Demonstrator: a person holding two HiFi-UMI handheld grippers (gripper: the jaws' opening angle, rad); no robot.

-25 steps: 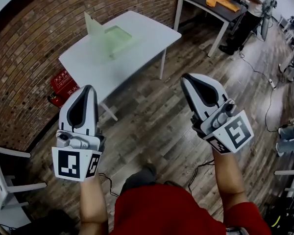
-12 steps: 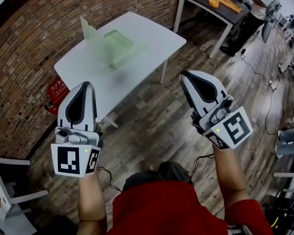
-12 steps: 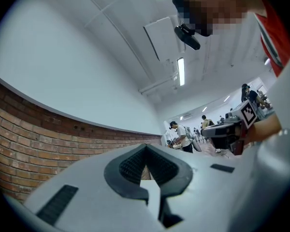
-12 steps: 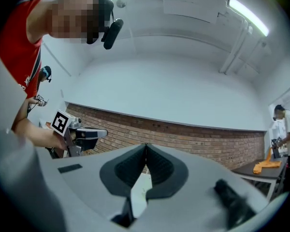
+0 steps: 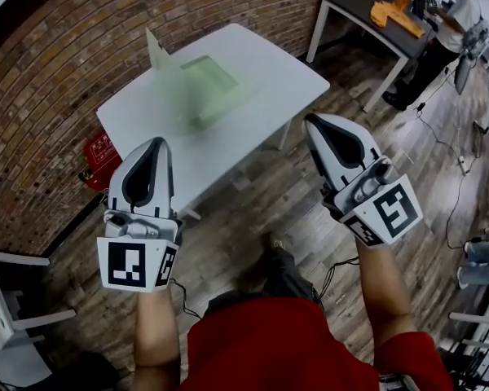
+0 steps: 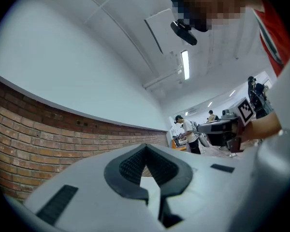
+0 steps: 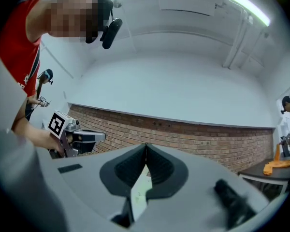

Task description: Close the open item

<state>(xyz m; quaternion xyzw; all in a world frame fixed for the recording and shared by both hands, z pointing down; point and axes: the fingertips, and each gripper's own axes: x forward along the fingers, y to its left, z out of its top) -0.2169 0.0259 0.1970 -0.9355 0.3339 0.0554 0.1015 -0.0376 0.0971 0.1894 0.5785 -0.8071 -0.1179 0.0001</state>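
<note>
While both tools were held raised in front of the person, the left tool [image 5: 155, 143] was seen with its jaws pressed fully together and nothing between them. In the left gripper view its dark ribbed pads [image 6: 128, 166] met at their tips. The right tool [image 5: 314, 120] was likewise closed and empty. Nothing was touched by either tool, and both were well apart from the task's thing.

Beyond them, across a stretch of wooden plank floor [image 5: 253, 202], the pale green translucent plastic box [image 5: 208, 84] was found lying on the white rectangular tabletop [image 5: 265, 55]. Its flat lid [image 5: 161, 55] stood upright on the side toward the red brick wall [image 5: 81, 39]. The box was blurred, so its hinge and any latch could not be made out.

The step in hand was judged to be the approach, with the closing not yet begun. It was judged that the tabletop should be reached first and the tools lowered to the height of the lid's top edge. Closed jaws were considered suitable, since the lid could be pushed over from behind with a closed tip rather than pinched. One tool would best be set against the box body as a brace, so that the seemingly light box was not slid across the smooth tabletop. The lid would then be tipped forward slowly and pressed along its free edge until seated.
</note>
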